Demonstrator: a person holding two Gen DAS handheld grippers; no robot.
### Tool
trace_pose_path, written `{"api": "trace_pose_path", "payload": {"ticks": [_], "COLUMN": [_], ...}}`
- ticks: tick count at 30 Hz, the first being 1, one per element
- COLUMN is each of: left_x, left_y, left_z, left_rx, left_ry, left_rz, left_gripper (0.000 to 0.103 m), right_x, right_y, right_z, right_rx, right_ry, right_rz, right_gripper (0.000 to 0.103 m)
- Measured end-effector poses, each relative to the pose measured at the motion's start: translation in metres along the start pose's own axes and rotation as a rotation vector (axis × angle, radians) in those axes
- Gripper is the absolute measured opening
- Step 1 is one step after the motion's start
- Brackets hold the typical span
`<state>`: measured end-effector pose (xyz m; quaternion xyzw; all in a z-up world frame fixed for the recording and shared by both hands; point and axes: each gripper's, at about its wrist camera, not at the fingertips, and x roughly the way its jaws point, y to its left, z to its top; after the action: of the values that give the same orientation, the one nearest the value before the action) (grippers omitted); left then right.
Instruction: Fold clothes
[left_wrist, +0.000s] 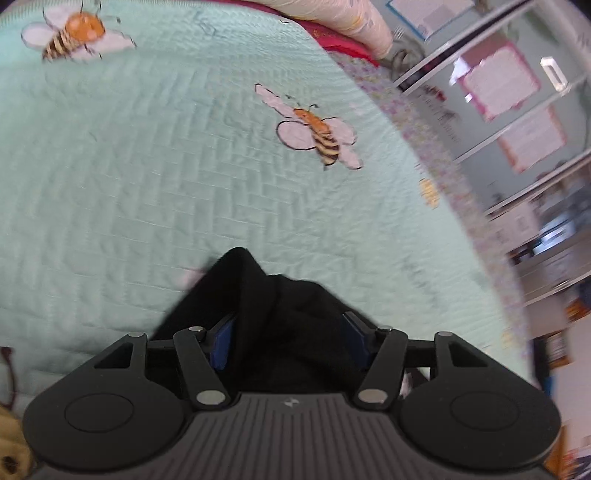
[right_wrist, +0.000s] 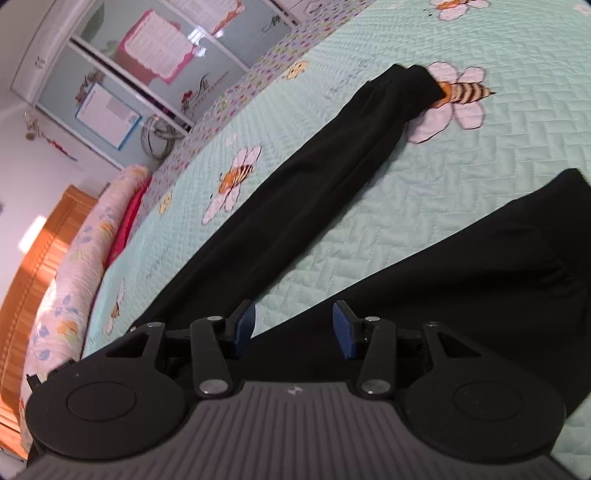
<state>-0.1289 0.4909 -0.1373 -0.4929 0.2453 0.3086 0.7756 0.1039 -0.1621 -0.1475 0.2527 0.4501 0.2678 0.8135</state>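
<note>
The black trousers (right_wrist: 303, 192) lie spread on the bed (right_wrist: 461, 206), one cuff on a bee print (right_wrist: 458, 96). The left hand-held gripper (left_wrist: 291, 332) has a bunch of them between its pads; whether it pinches I cannot tell, so the cloth may slip. The right hand-held gripper (right_wrist: 293, 325) stands half open, empty, above the trousers' edge; closing there may catch the quilt

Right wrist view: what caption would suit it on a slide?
Open hand-held gripper poised over black trousers spread on a bee-patterned quilt.
</note>
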Motion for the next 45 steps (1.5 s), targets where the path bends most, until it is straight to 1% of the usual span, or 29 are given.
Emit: {"api": "trace_pose_path", "payload": {"ticks": [1, 2, 3, 4, 5, 7, 9, 10, 11, 12, 14, 15, 16, 17, 18, 20, 23, 25, 27, 30, 32, 34, 36, 38, 39, 41, 42, 43, 45], "left_x": [0.003, 0.006, 0.008, 0.009, 0.01, 0.005, -0.003, -0.005, -0.006, -0.002, 0.008, 0.009, 0.01, 0.003, -0.009, -0.036, -0.084, -0.116, -0.143, -0.17, -0.178, -0.188, -0.198, -0.195, -0.19, -0.181, -0.177, -0.172, -0.164], "left_y": [0.002, 0.003, 0.005, 0.006, 0.008, 0.009, 0.009, 0.01, 0.011, 0.013, 0.018, 0.02, 0.022, 0.022, 0.022, 0.021, 0.028, 0.036, 0.05, 0.071, 0.077, 0.082, 0.081, 0.077, 0.077, 0.076, 0.076, 0.076, 0.078], "left_z": [0.001, 0.003, 0.005, 0.006, 0.008, 0.014, 0.023, 0.027, 0.031, 0.032, 0.034, 0.031, 0.027, 0.022, 0.016, 0.001, -0.027, -0.048, -0.067, -0.101, -0.123, -0.144, -0.166, -0.176, -0.179, -0.182, -0.182, -0.182, -0.178], "left_rx": [-0.002, -0.002, -0.003, -0.006, -0.01, -0.014, -0.024, -0.037, -0.05, -0.061, -0.081, -0.083, -0.085, -0.072, -0.046, 0.006, 0.056, 0.043, -0.032, -0.231, -0.331, -0.426, -0.481, -0.456, -0.443, -0.433, -0.408, -0.383, -0.403], "left_ry": [0.005, 0.01, 0.012, 0.006, -0.002, -0.045, -0.105, -0.131, -0.158, -0.151, -0.131, -0.108, -0.083, -0.081, -0.094, -0.13, -0.188, -0.248, -0.325, -0.442, -0.478, -0.488, -0.493, -0.44, -0.397, -0.317, -0.293, -0.281, -0.272], "left_rz": [-0.004, -0.005, 0.004, 0.01, 0.016, 0.003, -0.031, -0.032, -0.031, -0.004, 0.056, 0.06, 0.062, 0.056, 0.055, 0.062, 0.096, 0.115, 0.155, 0.273, 0.361, 0.405, 0.415, 0.404, 0.389, 0.308, 0.265, 0.245, 0.235], "left_gripper": [0.051, 0.041, 0.024, 0.012, 0.004, 0.003, 0.003, 0.003, 0.003, 0.006, 0.008, 0.009, 0.011, 0.024, 0.041, 0.054, 0.054, 0.055, 0.06, 0.06, 0.06, 0.06, 0.06, 0.062, 0.064, 0.064, 0.065, 0.065, 0.066], "right_x": [0.002, 0.004, 0.005, 0.005, 0.006, 0.005, 0.003, 0.002, 0.0, -0.001, -0.003, -0.003, -0.004, -0.005, -0.006, -0.007, -0.006, -0.004, -0.001, 0.003, 0.003, -0.001, -0.01, -0.02, -0.025, -0.036, -0.042, -0.047, -0.058], "right_y": [0.003, 0.005, 0.007, 0.009, 0.01, 0.012, 0.014, 0.015, 0.015, 0.015, 0.015, 0.015, 0.014, 0.013, 0.013, 0.012, 0.013, 0.015, 0.019, 0.023, 0.022, 0.018, 0.014, 0.007, 0.004, -0.006, -0.011, -0.016, -0.026], "right_z": [-0.001, -0.003, -0.004, -0.005, -0.007, -0.008, -0.008, -0.008, -0.007, -0.007, -0.007, -0.007, -0.008, -0.008, -0.009, -0.009, -0.01, -0.014, -0.021, -0.035, -0.043, -0.044, -0.042, -0.04, -0.039, -0.039, -0.039, -0.04, -0.042], "right_rx": [-0.008, -0.016, -0.023, -0.029, -0.034, -0.036, -0.04, -0.044, -0.047, -0.047, -0.048, -0.045, -0.042, -0.038, -0.034, -0.03, -0.025, -0.017, -0.018, -0.012, 0.001, 0.017, 0.032, 0.048, 0.057, 0.083, 0.095, 0.106, 0.129], "right_ry": [0.008, 0.015, 0.02, 0.024, 0.027, 0.03, 0.03, 0.027, 0.025, 0.022, 0.016, 0.014, 0.014, 0.012, 0.009, 0.009, 0.014, 0.028, 0.052, 0.098, 0.126, 0.138, 0.127, 0.107, 0.097, 0.077, 0.068, 0.059, 0.042], "right_rz": [-0.001, -0.001, -0.003, -0.006, -0.009, -0.017, -0.025, -0.026, -0.028, -0.028, -0.028, -0.031, -0.031, -0.029, -0.023, -0.006, 0.03, 0.075, 0.122, 0.181, 0.207, 0.233, 0.261, 0.283, 0.294, 0.31, 0.317, 0.319, 0.323], "right_gripper": [0.047, 0.047, 0.047, 0.047, 0.047, 0.047, 0.047, 0.047, 0.047, 0.047, 0.047, 0.047, 0.047, 0.047, 0.047, 0.047, 0.047, 0.047, 0.047, 0.047, 0.047, 0.047, 0.048, 0.048, 0.049, 0.05, 0.051, 0.052, 0.052]}}
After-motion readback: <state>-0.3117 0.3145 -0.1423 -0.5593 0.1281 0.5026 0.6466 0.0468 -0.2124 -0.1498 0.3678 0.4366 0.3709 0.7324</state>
